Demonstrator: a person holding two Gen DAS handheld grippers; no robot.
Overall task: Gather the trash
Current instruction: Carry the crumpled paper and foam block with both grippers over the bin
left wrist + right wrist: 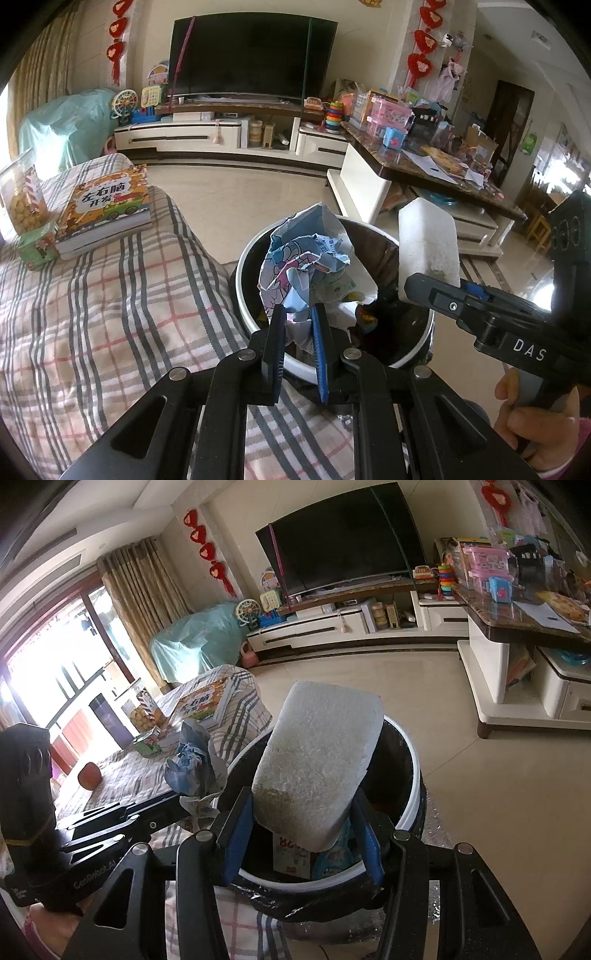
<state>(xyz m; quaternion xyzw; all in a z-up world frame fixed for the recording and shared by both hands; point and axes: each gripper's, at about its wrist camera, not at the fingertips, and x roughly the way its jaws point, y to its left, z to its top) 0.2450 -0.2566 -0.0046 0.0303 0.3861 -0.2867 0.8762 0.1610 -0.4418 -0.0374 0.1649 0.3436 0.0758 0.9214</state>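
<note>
Left hand-held gripper (298,314) pinching crumpled paper (306,258); right hand-held gripper (301,812) clamping foam block (317,753).

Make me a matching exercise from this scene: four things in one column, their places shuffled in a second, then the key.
1. crumpled paper
2. white foam block
3. picture book
4. trash bin

A. lying on the plaid cover
B. beside the plaid cover, holding wrappers
C. between the left gripper fingers
D. between the right gripper fingers

Pairs: 1-C, 2-D, 3-A, 4-B
</note>
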